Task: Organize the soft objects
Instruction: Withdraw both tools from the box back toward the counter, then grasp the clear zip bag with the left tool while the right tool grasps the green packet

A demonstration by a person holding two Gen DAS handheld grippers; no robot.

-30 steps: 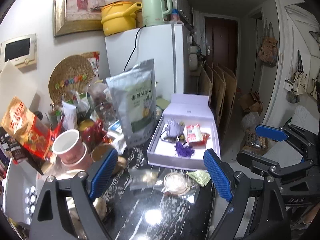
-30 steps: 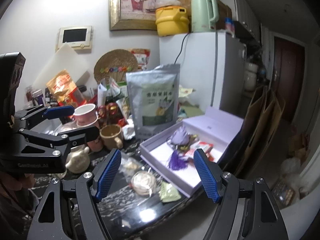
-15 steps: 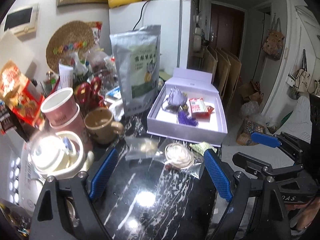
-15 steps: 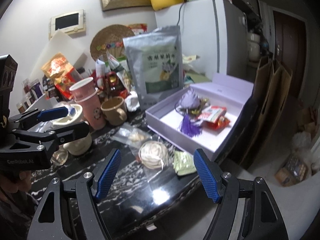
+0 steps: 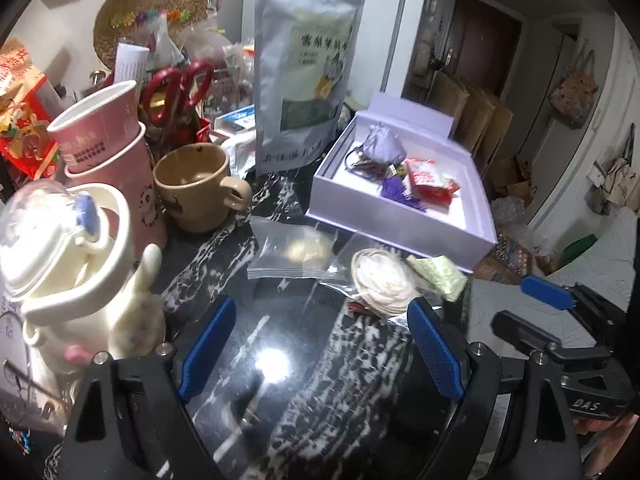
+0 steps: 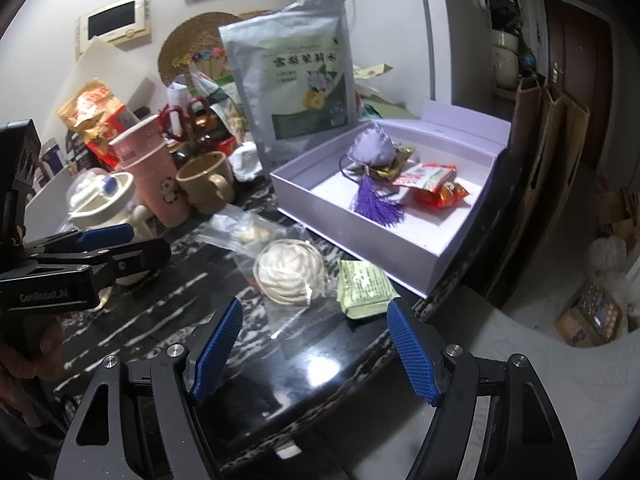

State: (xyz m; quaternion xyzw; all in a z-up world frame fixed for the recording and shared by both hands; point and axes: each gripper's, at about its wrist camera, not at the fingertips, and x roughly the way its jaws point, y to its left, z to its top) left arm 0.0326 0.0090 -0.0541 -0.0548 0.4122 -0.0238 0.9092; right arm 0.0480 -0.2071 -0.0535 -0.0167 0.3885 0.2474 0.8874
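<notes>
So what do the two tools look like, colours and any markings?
Both match: the left tool and right tool have black metal frames with triangular cut-outs and silver screws, and their fingers carry blue textured pads. White lettering shows on each body, partly readable. No cables or sleeves show.

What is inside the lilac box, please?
In the box: a lilac pouch with purple tassel, and red snack packets. Whatever lies beneath these is hidden.
</notes>
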